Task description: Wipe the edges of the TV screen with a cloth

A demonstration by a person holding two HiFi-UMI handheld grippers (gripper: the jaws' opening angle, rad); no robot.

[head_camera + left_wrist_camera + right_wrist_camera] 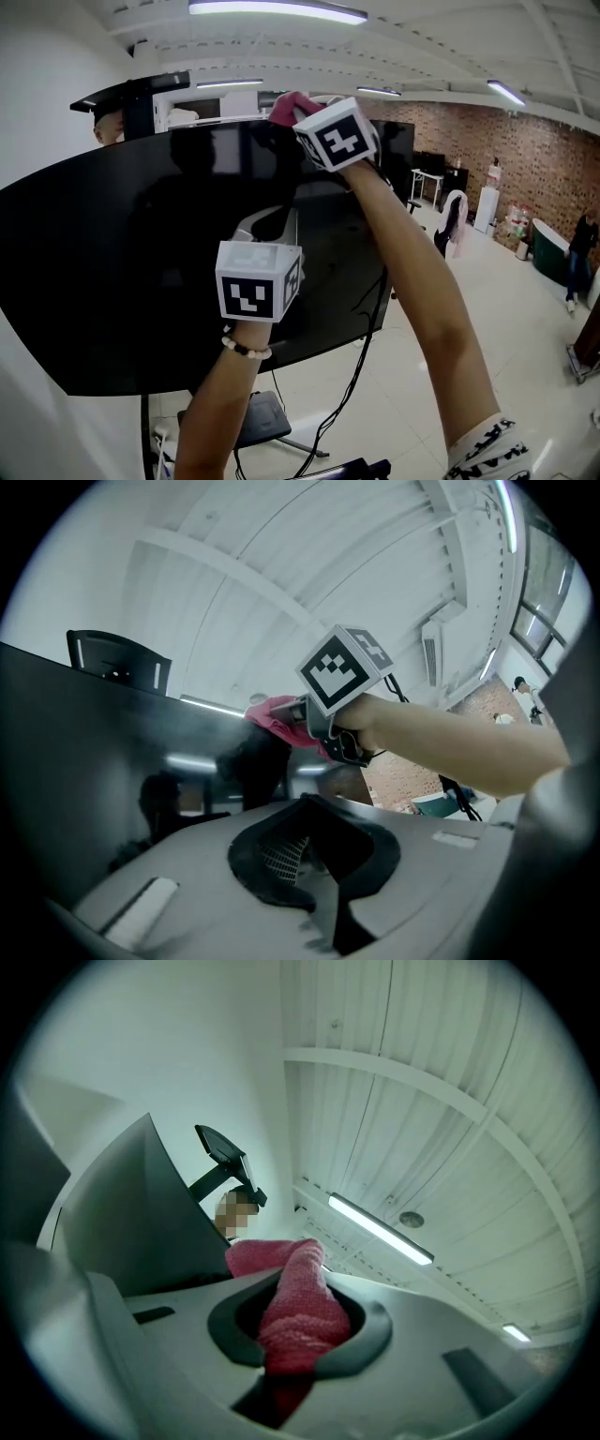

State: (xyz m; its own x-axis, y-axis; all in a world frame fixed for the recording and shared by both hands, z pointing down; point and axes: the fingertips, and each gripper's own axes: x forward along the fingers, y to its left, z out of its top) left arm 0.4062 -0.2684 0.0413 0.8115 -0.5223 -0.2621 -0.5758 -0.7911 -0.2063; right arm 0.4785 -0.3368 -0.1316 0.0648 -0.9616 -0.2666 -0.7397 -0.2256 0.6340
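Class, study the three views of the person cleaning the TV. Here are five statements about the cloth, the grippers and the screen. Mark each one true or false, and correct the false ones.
1. The right gripper is shut on a pink cloth. True.
2. The cloth sits at the bottom edge of the TV screen. False: it is at the top edge.
3. The left gripper holds a second cloth. False: nothing is between its jaws.
4. In the head view, the left gripper is lower than the right gripper, in front of the screen. True.
5. The screen shows a bright picture. False: it is dark, showing only reflections.
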